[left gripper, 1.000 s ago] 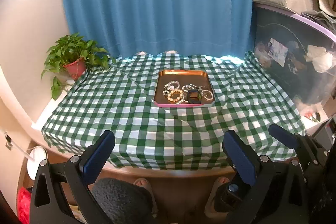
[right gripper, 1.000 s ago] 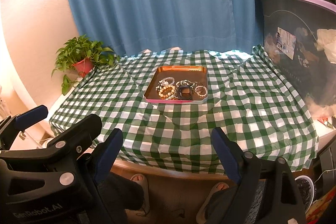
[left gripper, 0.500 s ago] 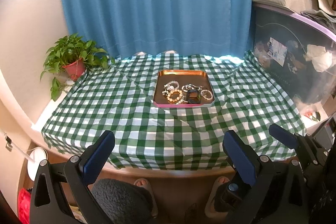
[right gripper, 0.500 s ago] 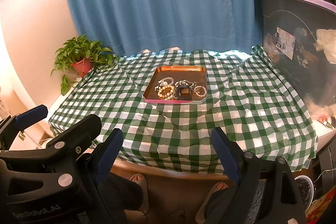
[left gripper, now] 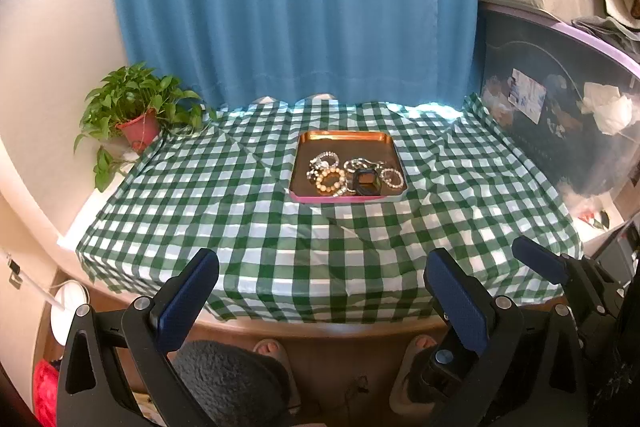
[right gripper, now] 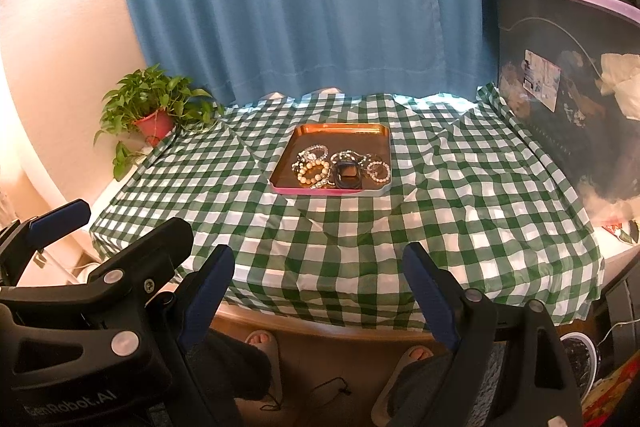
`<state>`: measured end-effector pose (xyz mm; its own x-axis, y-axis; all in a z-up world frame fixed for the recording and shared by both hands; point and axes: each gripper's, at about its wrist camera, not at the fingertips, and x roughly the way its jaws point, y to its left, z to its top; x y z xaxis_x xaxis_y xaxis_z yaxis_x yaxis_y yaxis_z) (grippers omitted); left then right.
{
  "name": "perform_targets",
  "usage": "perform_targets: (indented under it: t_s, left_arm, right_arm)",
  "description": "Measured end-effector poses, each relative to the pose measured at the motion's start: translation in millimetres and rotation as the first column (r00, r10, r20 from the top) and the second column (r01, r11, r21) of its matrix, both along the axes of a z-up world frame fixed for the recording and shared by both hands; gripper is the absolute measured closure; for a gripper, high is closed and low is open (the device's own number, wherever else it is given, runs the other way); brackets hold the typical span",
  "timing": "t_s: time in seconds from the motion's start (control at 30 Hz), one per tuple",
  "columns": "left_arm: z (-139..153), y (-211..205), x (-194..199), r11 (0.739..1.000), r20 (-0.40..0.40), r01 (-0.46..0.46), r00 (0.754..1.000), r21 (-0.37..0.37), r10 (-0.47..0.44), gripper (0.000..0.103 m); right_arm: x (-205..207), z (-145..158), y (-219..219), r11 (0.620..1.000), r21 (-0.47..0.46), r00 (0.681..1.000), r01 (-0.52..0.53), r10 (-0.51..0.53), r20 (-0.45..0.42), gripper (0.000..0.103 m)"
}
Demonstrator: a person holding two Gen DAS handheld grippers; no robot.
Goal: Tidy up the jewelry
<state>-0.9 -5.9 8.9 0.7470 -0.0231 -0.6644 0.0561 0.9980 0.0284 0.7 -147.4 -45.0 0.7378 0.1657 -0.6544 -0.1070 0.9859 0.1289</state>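
Observation:
A copper tray with a pink front rim (left gripper: 344,137) (right gripper: 340,129) sits mid-table on a green and white checked cloth. In its near half lies a heap of jewelry: a cream bead bracelet (left gripper: 330,181) (right gripper: 313,171), silver chain bracelets (left gripper: 322,161) (right gripper: 378,171) and a small black square box (left gripper: 367,183) (right gripper: 347,176). My left gripper (left gripper: 320,271) hangs open over the table's near edge, well short of the tray, with nothing between its blue pads. My right gripper (right gripper: 318,267) is open beside it, also empty. Each gripper shows at the edge of the other's view.
A potted green plant in a red pot (left gripper: 138,125) (right gripper: 154,121) stands at the table's far left corner. A blue curtain (left gripper: 296,7) hangs behind. A dark cabinet with clutter (left gripper: 560,115) borders the right side. The person's feet in sandals (right gripper: 260,341) show below the table edge.

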Motion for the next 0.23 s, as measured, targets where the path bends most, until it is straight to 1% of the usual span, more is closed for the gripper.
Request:
perform_targets:
  t_s: [0.23]
  left_arm:
    - [-4.0, 0.2, 0.8, 1.0, -0.005, 0.005, 1.0, 0.008, -0.004, 0.0]
  right_arm:
    - [1.7, -4.1, 3.2, 1.0, -0.001, 1.0, 0.002, -0.002, -0.009, 0.019]
